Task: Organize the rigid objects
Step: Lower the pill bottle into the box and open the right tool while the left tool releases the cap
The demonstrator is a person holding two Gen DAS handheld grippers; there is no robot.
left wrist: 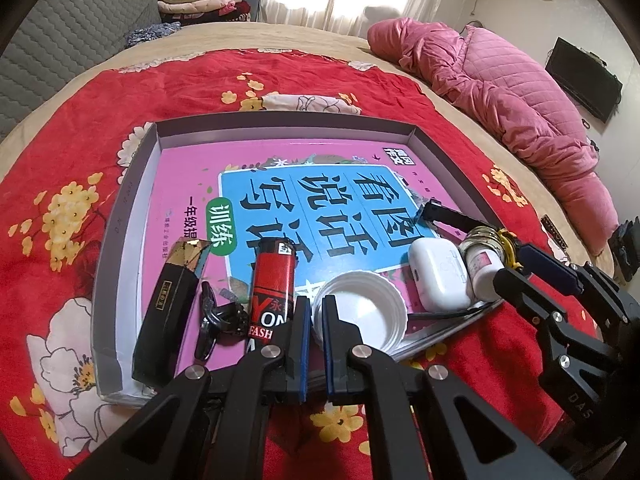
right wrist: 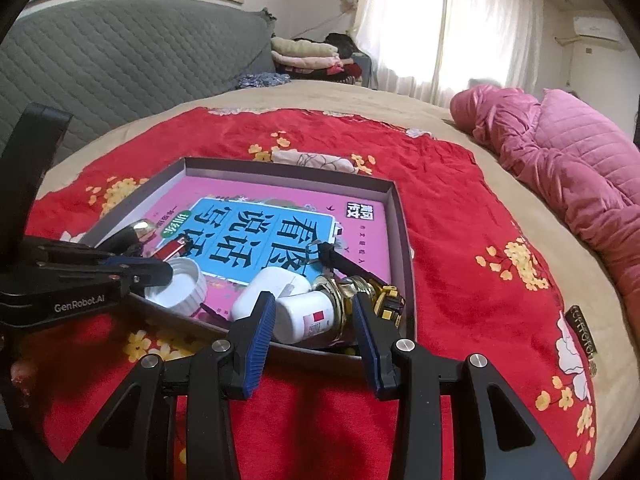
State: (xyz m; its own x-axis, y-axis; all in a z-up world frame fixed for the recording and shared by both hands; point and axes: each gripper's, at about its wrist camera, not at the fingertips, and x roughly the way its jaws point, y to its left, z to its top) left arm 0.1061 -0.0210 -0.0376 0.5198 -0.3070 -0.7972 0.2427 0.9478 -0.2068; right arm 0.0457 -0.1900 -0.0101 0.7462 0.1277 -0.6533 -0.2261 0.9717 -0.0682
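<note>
left gripper [left wrist: 316,312] nearly closed, pinching the white cap [left wrist: 362,316] rim at the tray [left wrist: 132,184] near edge. right gripper [right wrist: 314,316] wide open, straddling the white bottle [right wrist: 304,318] lying in the tray's near corner, beside the earbud case [right wrist: 268,294].
</note>
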